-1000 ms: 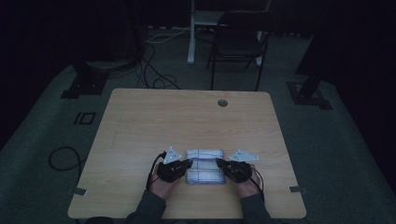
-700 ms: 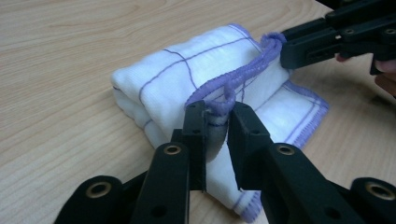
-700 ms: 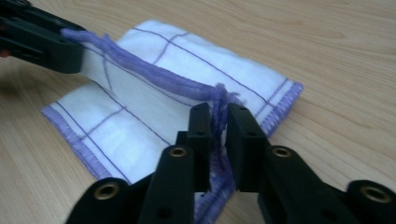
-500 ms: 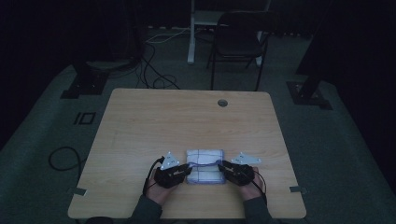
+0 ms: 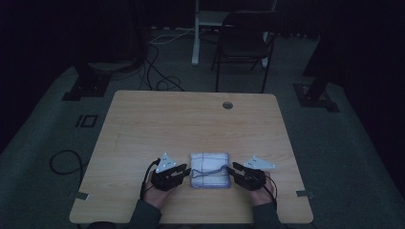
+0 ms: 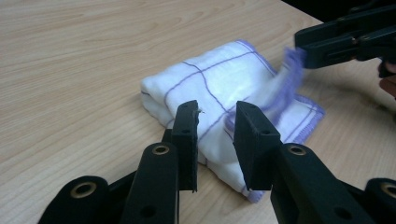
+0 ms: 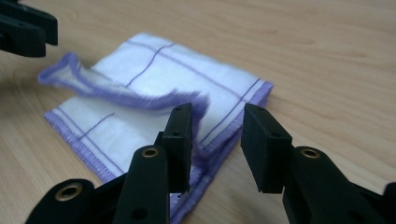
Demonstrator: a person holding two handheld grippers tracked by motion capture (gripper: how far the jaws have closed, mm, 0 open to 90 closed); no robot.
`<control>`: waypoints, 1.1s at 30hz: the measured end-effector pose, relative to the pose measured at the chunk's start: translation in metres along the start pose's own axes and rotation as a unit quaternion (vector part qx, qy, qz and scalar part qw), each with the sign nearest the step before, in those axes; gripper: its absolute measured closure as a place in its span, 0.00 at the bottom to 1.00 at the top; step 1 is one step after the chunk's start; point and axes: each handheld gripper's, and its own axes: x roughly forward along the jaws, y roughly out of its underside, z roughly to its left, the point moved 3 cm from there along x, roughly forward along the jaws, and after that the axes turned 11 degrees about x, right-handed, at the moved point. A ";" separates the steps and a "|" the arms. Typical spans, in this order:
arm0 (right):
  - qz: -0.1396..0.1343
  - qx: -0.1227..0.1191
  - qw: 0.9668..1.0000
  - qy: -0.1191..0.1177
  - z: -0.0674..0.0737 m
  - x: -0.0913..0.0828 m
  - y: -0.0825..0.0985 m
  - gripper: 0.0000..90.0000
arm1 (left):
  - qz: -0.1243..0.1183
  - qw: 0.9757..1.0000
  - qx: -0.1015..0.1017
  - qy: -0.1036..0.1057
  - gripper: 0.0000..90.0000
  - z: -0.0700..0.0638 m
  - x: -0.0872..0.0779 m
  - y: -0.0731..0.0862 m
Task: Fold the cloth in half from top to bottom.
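In the high view, the folded white cloth (image 5: pixel 210 170) lay on the wooden table (image 5: pixel 191 124) in the lower middle of the frame, with your left gripper (image 5: pixel 185 171) just off its left edge and your right gripper (image 5: pixel 229 170) just off its right edge, both pointing inward at it; the room was dim there, so whether the tips touched the fabric was hard to tell. In the left gripper view, the left gripper (image 6: pixel 215 122) rose from the bottom of the frame with its jaws spread, having just been opening, and the cloth (image 6: pixel 219 88) sat right behind the gap, not pinched by the pads; your right gripper (image 6: pixel 299 51) showed at the upper right beside a blurred purple hem. In the right gripper view, the right gripper (image 7: pixel 215 125) likewise stood parted after just opening, the cloth (image 7: pixel 168 70) lying in the centre left with its loose purple edge blurred and lifted, seemingly free of the pads, while your left gripper (image 7: pixel 51 28) showed at the upper left corner.
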 end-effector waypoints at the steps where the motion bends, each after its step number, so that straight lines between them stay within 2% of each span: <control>1: -0.008 0.007 1.000 0.005 -0.004 -0.003 -0.001 0.71 | 0.006 1.000 -0.002 -0.003 0.79 0.002 0.004 0.002; 6: -0.012 0.015 1.000 0.014 -0.011 -0.005 -0.002 0.70 | 0.021 1.000 -0.003 -0.004 0.78 0.004 0.013 0.006; 13: -0.008 0.021 0.999 0.026 -0.020 -0.003 -0.002 0.70 | 0.038 0.999 0.013 0.004 0.75 -0.004 0.022 0.012; 19: -0.004 0.029 0.999 0.041 -0.032 0.002 -0.002 0.70 | 0.043 0.999 0.018 0.004 0.75 -0.006 0.023 0.015; 21: 0.001 0.020 0.998 0.058 -0.036 0.005 -0.002 0.70 | 0.046 0.999 0.018 0.005 0.74 -0.007 0.022 0.016; 27: 0.013 0.007 0.997 0.075 -0.041 0.011 -0.002 0.69 | 0.049 0.999 0.017 0.003 0.74 -0.008 0.020 0.020; 33: 0.015 0.013 0.996 0.084 -0.047 0.011 -0.002 0.69 | 0.049 0.999 0.014 0.000 0.73 -0.006 0.016 0.021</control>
